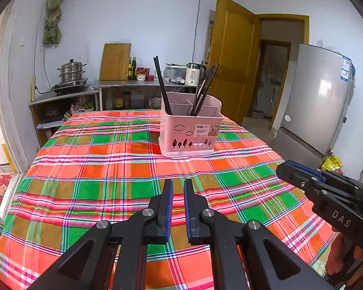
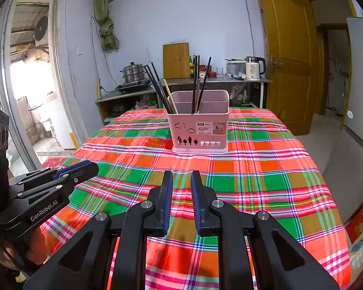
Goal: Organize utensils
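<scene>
on the far half of the desk (image 1: 84,169), toward its middle, stood one pink basket (image 1: 191,130), upright, with its label side facing the near edge. dark chopsticks (image 1: 161,84) leaned in its compartments, likely sorted there so the cloth stayed free; one clump tilted left and another right, and one pale stick (image 2: 170,96) showed among them. i could not count the dark ones surely where they overlapped. two tools hung over the near part of the cloth, apart from the basket. the left gripper (image 1: 178,186) had its fingers nearly closed on nothing, and the right gripper (image 2: 182,177) had its fingers slightly parted and empty. no loose utensil lay on the cloth, so the sorting looked done.
</scene>
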The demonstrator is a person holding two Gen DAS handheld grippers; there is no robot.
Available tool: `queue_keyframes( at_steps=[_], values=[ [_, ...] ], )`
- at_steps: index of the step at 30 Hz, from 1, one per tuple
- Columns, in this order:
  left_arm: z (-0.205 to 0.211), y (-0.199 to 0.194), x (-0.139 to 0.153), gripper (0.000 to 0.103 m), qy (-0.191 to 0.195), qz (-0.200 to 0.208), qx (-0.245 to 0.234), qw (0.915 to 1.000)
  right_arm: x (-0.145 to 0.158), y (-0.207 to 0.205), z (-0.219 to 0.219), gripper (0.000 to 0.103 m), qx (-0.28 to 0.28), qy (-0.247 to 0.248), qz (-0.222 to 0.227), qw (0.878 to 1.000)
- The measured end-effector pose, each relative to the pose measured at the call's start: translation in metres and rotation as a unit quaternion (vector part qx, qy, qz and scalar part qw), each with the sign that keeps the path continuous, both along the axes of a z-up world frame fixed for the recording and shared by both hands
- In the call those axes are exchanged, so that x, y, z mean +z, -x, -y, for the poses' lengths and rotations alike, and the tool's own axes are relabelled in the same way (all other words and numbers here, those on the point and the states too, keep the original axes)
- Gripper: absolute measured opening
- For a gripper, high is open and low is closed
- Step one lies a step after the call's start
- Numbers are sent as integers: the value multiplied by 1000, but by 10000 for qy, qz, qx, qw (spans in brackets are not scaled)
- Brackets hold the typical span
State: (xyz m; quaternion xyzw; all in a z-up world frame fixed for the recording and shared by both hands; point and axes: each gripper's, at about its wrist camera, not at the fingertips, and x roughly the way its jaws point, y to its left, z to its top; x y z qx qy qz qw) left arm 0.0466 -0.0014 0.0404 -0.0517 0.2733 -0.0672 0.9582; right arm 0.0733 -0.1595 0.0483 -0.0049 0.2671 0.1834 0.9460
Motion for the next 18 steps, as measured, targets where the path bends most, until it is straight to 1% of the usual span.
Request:
queue_keyframes(
  at_steps=[18],
  values=[
    [1,2,0,8,-9,34,-66,10000,-1,1,-1,16,3,4,-18,10000]
  ],
)
